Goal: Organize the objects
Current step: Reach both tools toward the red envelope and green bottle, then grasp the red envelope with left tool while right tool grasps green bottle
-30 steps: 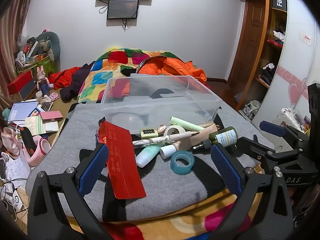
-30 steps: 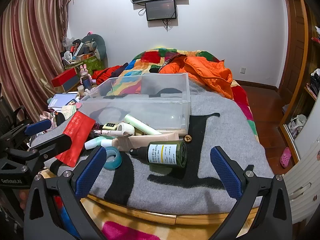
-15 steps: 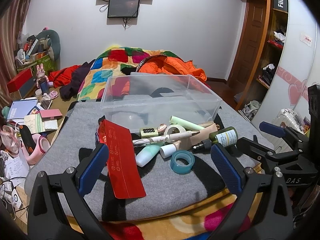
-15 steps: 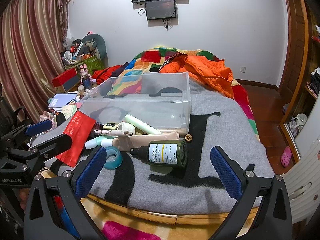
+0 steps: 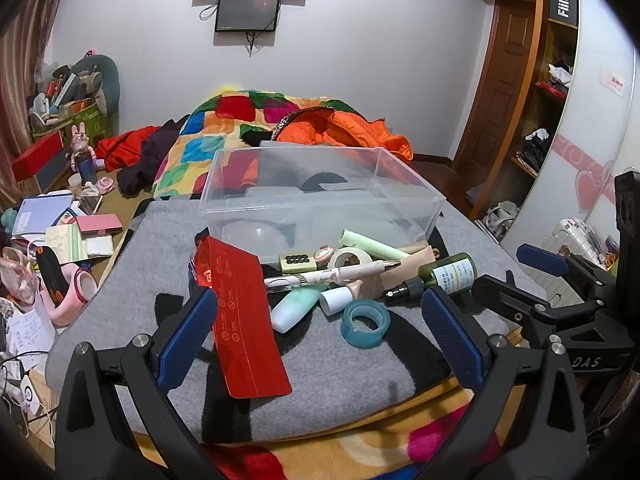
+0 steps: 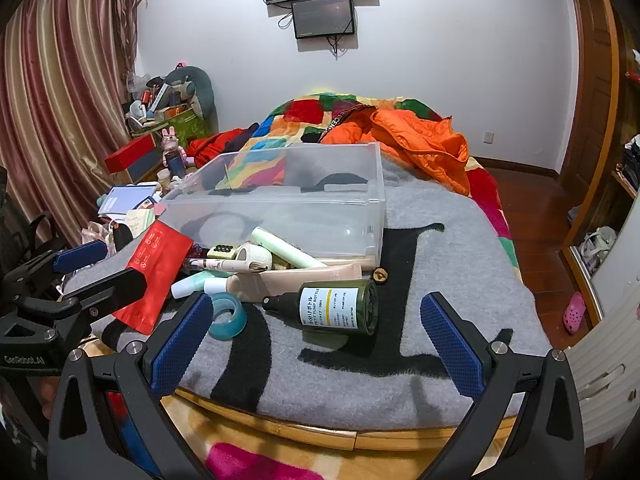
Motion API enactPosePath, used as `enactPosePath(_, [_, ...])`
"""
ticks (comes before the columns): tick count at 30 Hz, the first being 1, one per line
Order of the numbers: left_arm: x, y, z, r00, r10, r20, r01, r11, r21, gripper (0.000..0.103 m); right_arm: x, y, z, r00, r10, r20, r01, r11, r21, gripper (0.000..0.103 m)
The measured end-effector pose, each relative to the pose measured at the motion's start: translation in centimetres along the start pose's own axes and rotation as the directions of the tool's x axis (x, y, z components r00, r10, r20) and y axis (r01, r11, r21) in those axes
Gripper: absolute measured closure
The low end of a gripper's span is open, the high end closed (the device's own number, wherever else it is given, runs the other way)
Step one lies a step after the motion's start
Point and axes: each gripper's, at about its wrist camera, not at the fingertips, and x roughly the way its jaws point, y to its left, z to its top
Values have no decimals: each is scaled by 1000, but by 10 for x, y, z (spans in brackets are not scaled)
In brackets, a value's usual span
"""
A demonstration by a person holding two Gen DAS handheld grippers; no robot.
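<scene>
A clear plastic bin [image 5: 320,196] [image 6: 280,200] stands on a grey blanket [image 5: 340,376] [image 6: 440,300]. In front of it lies a pile: a red packet [image 5: 244,316] [image 6: 160,268], a blue tape roll [image 5: 365,323] [image 6: 227,316], a dark green pump bottle [image 5: 440,274] [image 6: 332,306], a pen [image 5: 332,274], a pale green tube [image 5: 372,243] [image 6: 288,247], a beige tube [image 6: 296,276] and a white tape roll [image 5: 351,257]. My left gripper [image 5: 320,336] is open and empty, short of the pile. My right gripper [image 6: 316,344] is open and empty, just before the bottle.
A low side surface at the left [image 5: 60,236] holds books, a pink cup and toys. A colourful quilt and orange jacket [image 6: 420,144] lie behind the bin. A wardrobe and door stand at the right [image 5: 520,120]. The blanket's wooden front edge [image 6: 340,436] is near.
Both grippers have edged slightly forward toward the pile; the objects have not moved.
</scene>
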Motion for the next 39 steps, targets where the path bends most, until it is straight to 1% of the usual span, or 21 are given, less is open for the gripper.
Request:
enactPosePath(8, [11, 11, 0, 1000, 8, -26, -9, 1000, -23, 0, 8, -3, 1, 1000, -2, -18, 2, 1000, 6, 0])
enactPosePath(10, [14, 16, -1, 999, 20, -33, -21, 999, -30, 0, 12, -4, 2, 1000, -10, -24, 11, 1000, 5, 0])
enactPosePath(13, [22, 29, -5, 998, 44, -55, -47, 997, -53, 0, 18, -7, 1, 999, -28, -33, 28, 1000, 0, 0])
enactPosePath(17, [33, 47, -11, 995, 56, -83, -64, 993, -99, 0, 29, -14, -1, 998, -39, -57, 40, 999, 4, 0])
enactPosePath(19, [37, 54, -14, 994, 65, -93, -75, 991, -110, 7, 36, -19, -2, 997, -38, -68, 39, 999, 17, 0])
enactPosePath(20, [40, 56, -15, 992, 68, -104, -79, 991, -108, 15, 39, -21, -3, 996, -38, -76, 39, 999, 23, 0])
enactPosePath(21, [43, 57, -16, 991, 73, -113, -85, 991, -106, 20, 44, -23, -3, 996, -34, -86, 37, 999, 30, 0])
enactPosePath(25, [57, 66, -20, 987, 67, -149, -87, 987, -133, 24, 55, -27, -4, 994, -42, -99, 46, 998, 40, 0])
enactPosePath(27, [61, 69, -21, 987, 56, -153, -78, 986, -146, 31, 58, -28, -4, 994, -51, -98, 55, 998, 39, 1])
enactPosePath(31, [67, 70, -18, 987, 58, -152, -82, 985, -153, 36, 62, -29, -4, 994, -45, -96, 50, 998, 47, 2])
enactPosePath(33, [68, 69, -16, 987, 57, -149, -79, 986, -148, 45, 63, -29, -5, 995, -40, -91, 45, 998, 52, 10])
enactPosePath(34, [69, 68, -15, 988, 56, -147, -77, 987, -144, 47, 64, -30, -5, 995, -32, -94, 37, 998, 55, 13])
enactPosePath(36, [70, 66, -14, 988, 58, -145, -78, 988, -136, 58, 66, -30, -6, 995, -15, -101, 21, 998, 60, 21])
enactPosePath(37, [71, 65, -14, 987, 67, -143, -85, 988, -128, 60, 66, -31, -6, 995, -7, -101, 13, 998, 63, 24])
enactPosePath(39, [69, 62, -14, 986, 77, -145, -95, 989, -116, 63, 66, -31, -7, 995, 7, -95, -1, 998, 67, 36])
